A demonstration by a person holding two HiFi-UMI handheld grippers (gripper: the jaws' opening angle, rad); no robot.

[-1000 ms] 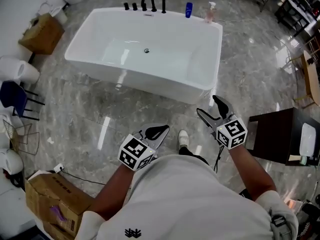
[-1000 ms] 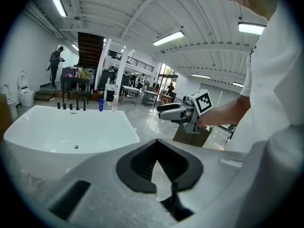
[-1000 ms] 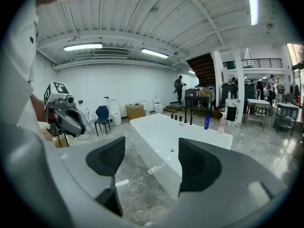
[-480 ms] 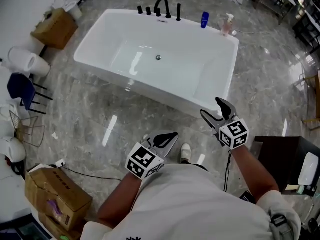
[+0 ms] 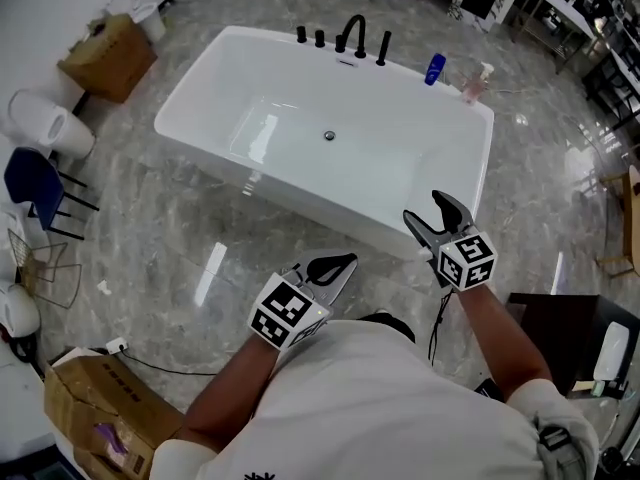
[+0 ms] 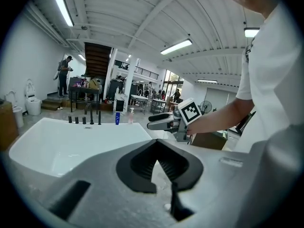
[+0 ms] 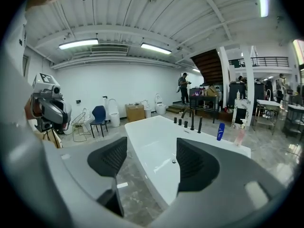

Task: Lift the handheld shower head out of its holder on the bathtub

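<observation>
My right gripper [image 5: 425, 208] stands spread, its jaws just closing slightly on nothing. My left gripper [image 5: 335, 265] is pressed together. The shower head [image 5: 383, 48] stands well ahead, across the bathtub [image 5: 260, 168]. Risk: reaching over, I clip the faucet spout [image 5: 352, 30] beside it.

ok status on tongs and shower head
Left tongs shut; right tongs open, just narrowing, both empty. Slim black shower head in holder on far rim of white bathtub, untouched. Nothing blocking.
</observation>
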